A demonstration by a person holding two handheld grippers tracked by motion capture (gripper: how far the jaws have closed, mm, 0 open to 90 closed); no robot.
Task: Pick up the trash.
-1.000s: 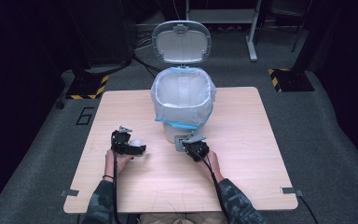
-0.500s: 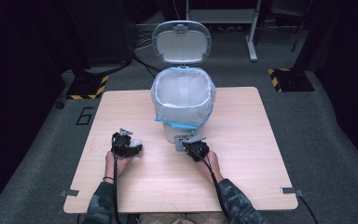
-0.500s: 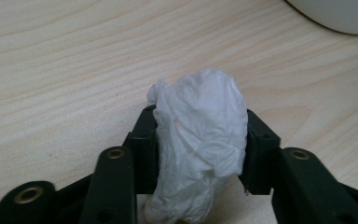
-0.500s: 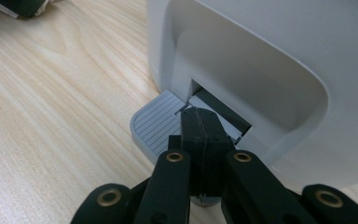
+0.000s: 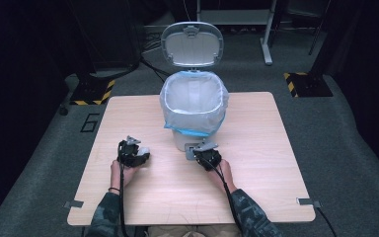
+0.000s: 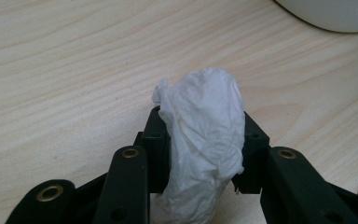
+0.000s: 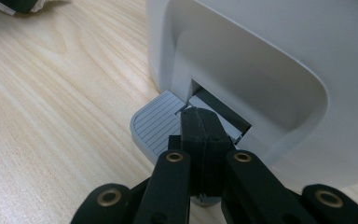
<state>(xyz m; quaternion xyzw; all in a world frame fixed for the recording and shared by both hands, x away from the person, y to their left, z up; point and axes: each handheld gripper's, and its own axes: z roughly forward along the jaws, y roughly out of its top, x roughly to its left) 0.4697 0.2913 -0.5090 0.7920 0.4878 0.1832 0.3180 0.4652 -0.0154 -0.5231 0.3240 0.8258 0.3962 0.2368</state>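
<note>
Your left hand-held gripper [image 6: 200, 154] is closed on a crumpled white tissue [image 6: 203, 140], its two black jaws pressing the wad from either side so that the paper bulges above and below them. In the high view this hand-held gripper [image 5: 137, 154] sits low over the wooden surface [image 5: 256, 163], left of the pedal bin [image 5: 193, 106] and apart from it, so the tissue is held clear and ready to carry.

Your right hand-held gripper [image 7: 200, 130] has its jaws closed flat against each other with nothing between them. The closed tips rest on the grey ribbed foot pedal [image 7: 156, 123] where it emerges from the slot at the base of the bin [image 7: 261, 60]. Joined jaws make a single blunt tip, which suits pushing down better than gripping.

The bin's lid [image 5: 192, 43] stands upright behind the opening, probably because the pedal is being pressed. The white liner [image 5: 192, 96] is folded over the rim, with its blue band [image 5: 193, 131] showing at the front, and the mouth faces up unobstructed.

Judged from this arrangement, the tissue has yet to go in: the left hand would have to lift it over the rim while the right holds the pedal down.
</note>
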